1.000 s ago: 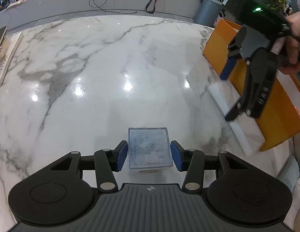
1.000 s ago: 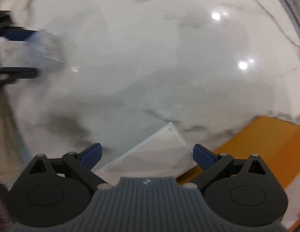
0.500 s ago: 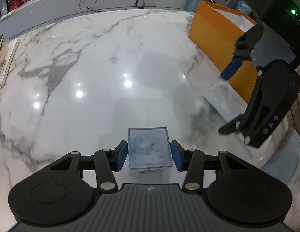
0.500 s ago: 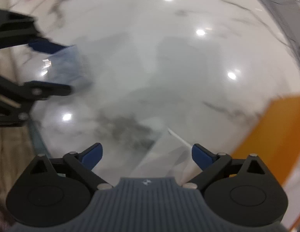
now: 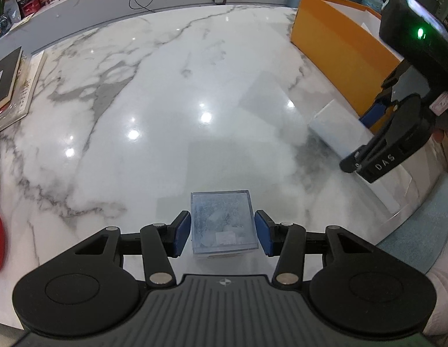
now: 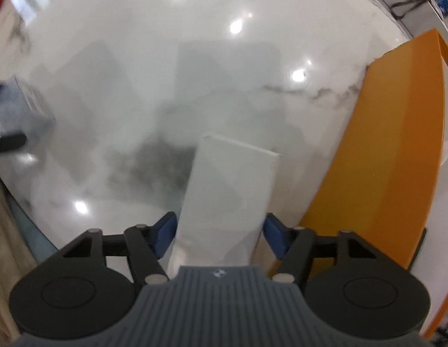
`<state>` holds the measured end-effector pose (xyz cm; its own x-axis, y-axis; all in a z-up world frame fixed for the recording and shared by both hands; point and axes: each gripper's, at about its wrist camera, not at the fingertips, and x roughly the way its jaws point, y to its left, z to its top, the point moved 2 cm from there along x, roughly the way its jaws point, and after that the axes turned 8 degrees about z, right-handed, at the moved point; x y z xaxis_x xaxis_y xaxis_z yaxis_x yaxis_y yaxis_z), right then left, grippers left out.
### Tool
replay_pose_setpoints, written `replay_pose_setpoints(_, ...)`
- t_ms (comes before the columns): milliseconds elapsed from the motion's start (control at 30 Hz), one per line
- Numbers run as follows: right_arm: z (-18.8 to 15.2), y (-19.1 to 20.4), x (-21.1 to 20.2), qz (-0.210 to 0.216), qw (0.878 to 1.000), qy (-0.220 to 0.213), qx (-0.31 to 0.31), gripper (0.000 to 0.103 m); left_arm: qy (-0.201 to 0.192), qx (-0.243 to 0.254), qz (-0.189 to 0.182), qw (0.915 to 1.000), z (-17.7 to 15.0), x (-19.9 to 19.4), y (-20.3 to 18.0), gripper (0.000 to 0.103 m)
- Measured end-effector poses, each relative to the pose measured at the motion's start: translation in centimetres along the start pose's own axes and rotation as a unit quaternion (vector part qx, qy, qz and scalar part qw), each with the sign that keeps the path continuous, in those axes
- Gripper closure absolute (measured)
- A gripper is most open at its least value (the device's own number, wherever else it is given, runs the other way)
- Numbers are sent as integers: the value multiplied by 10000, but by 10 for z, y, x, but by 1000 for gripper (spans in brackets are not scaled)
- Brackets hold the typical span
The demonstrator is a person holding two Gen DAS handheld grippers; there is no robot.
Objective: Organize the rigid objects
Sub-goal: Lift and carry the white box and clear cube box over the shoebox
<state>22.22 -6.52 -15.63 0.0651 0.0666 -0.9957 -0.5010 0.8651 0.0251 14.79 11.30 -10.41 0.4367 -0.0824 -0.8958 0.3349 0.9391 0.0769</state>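
Left wrist view: from behind left gripper, facing steeply down over marble table, close. Right wrist view: straight down, closer. Shared: white box, orange bin, right gripper.

I'm seeing a white marble tabletop showing grey veining. A clear frosted box is sitting between blue pads on the black left gripper. A plain white box is showing beside an orange bin. A green light is glowing on the black right gripper.
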Motion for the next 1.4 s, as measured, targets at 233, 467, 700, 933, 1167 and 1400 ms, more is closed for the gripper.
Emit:
replay_pose_setpoints(233,18,21,-8,805,9935,-793,144,43,-99,157,101,9998,1,-5,-2,46)
replay_pose_setpoints(467,10,55,-17,949,9866,-1314,-187,28,-133,171,194,9996,0,-6,-4,36)
replay_pose_setpoints(700,-5,43,-13,958,9789,-1793,201,27,-304,322,542,9975,3,-3,-12,35)
replay_pose_setpoints(933,-23,41,-9,1011,9721,-2065,464,27,49,361,268,9990,2,1,-9,46)
replay_pose_setpoints(1167,-22,37,-5,1129,9683,-2143,617,28,77,204,167,9996,2,5,-10,51)
replay_pose_setpoints(1400,-24,41,-1,993,9710,-2121,479,40,82,153,173,9997,6,6,-11,51)
